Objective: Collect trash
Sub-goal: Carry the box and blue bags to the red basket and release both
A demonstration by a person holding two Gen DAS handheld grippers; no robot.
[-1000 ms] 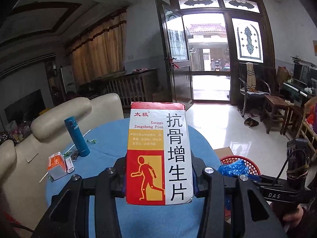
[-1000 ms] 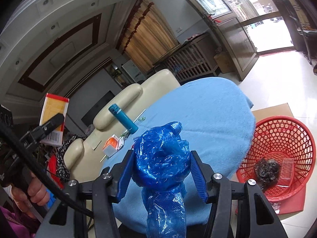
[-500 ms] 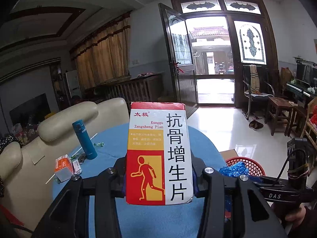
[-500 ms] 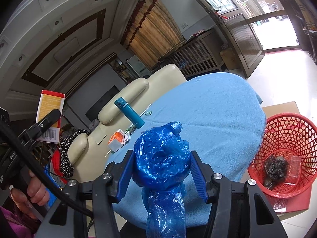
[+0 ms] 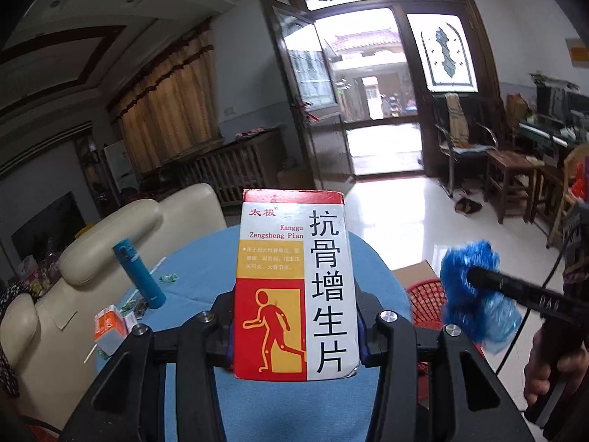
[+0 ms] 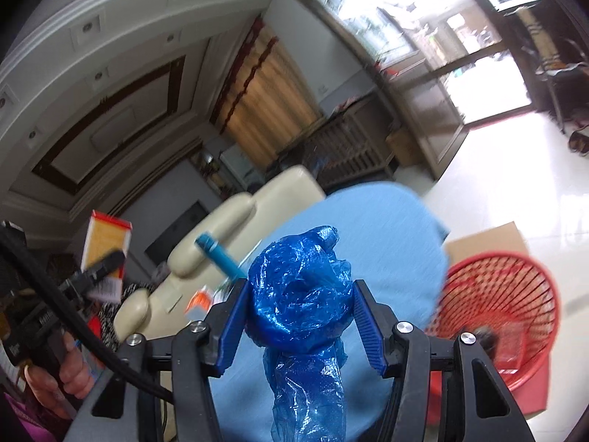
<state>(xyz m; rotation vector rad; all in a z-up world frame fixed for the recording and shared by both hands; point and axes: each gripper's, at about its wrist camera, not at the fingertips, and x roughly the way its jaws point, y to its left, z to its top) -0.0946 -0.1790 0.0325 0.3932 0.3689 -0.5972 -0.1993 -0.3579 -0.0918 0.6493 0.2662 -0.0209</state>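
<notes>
Right hand-held gripper (image 6: 300, 316), clamped on the blue plastic bag (image 6: 300, 294), has swung nearer the red basket (image 6: 515, 287) at lower right; left hand-held gripper (image 5: 296, 328) grips the medicine box (image 5: 294, 283).

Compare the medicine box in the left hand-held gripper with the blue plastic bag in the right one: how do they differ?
The medicine box is a rigid, flat-sided carton; the blue plastic bag is soft and crumpled into a wad. The box is printed red, yellow and white with text; the bag is plain blue. The box stands upright in the left hand-held gripper; the bag bulges between the pads of the right hand-held gripper and trails below them. Both are held up off the table.
</notes>
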